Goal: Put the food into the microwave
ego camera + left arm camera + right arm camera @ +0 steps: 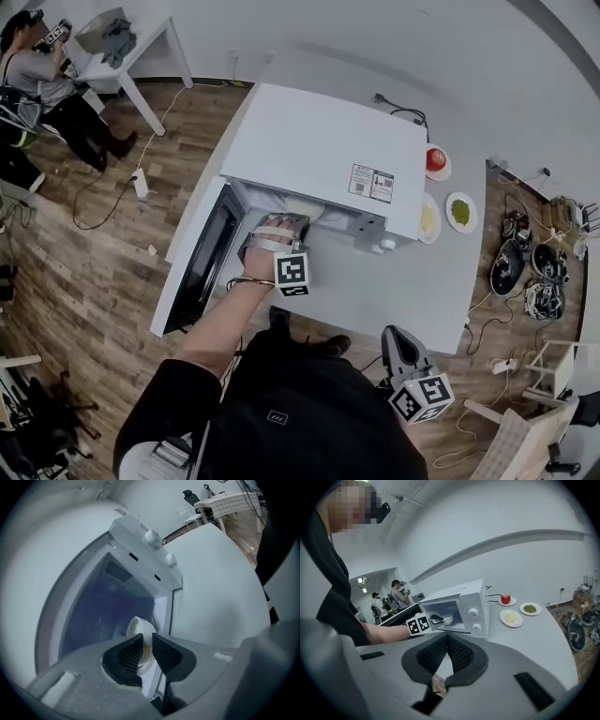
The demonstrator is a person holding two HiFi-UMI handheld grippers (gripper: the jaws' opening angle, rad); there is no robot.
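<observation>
The white microwave point(319, 150) stands on the white table point(422, 291) with its door point(202, 258) swung open to the left. My left gripper point(281, 227) reaches into the doorway, shut on the rim of a small white dish of pale food point(138, 629). In the left gripper view the pads point(130, 654) pinch that rim in front of the cavity point(108, 606). The right gripper view shows the dish point(446, 619) just inside the opening. My right gripper point(398, 342) hangs off the table's near edge, its jaws point(447, 639) shut with nothing between them.
Right of the microwave sit a plate with a red apple point(436, 161), a plate of yellow food point(428, 218) and a plate of green food point(460, 212). Cables and gear point(530, 272) lie on the floor at right. A person point(37, 66) stands by a far-left table.
</observation>
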